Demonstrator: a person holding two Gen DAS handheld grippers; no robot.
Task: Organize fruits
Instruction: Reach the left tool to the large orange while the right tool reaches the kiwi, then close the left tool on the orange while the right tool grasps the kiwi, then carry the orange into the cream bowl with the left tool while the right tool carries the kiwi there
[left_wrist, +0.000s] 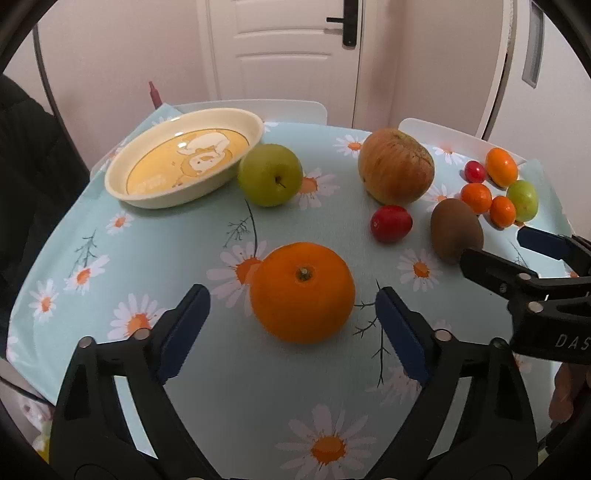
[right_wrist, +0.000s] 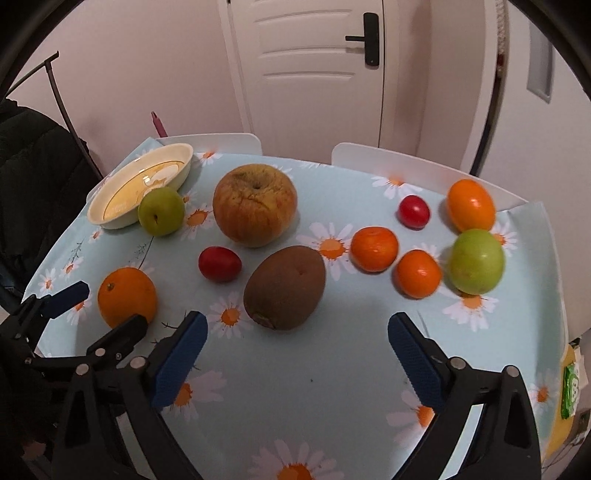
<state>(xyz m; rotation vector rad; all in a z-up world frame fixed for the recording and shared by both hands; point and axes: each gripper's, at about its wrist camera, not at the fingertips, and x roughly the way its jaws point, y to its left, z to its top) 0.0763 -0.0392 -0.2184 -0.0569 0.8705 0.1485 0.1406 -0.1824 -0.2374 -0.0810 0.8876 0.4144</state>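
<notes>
Worktop (left_wrist: 207, 398) with a pale blue daisy cloth carries all the fruit. Largest on it is the oval dish (left_wrist: 122, 181), cream with a yellow picture inside, at the far left corner; nothing lies in it. Next is the big apple (right_wrist: 255, 205), reddish and wrinkled, near the far edge at the middle. The orange (left_wrist: 302, 291) sits toward the near left part, and the left hand-held gripper (left_wrist: 293, 319) has its blue pads spread on both sides of it, not touching it. The kiwi (right_wrist: 284, 286) lies near the middle, just in front of the right hand-held gripper (right_wrist: 297, 347), whose jaws are also spread wide with nothing between them. A green apple (left_wrist: 269, 174) stands just beside the dish, maybe touching its rim.

Toward the far right corner there is a group of small fruit: one green fruit (right_wrist: 476, 260), an oval orange one (right_wrist: 471, 205), two small mandarins (right_wrist: 374, 248) (right_wrist: 418, 273) and a red tomato (right_wrist: 413, 211). The second red tomato (right_wrist: 219, 264) lies apart from them, between the orange and the kiwi, in front of the big apple.
</notes>
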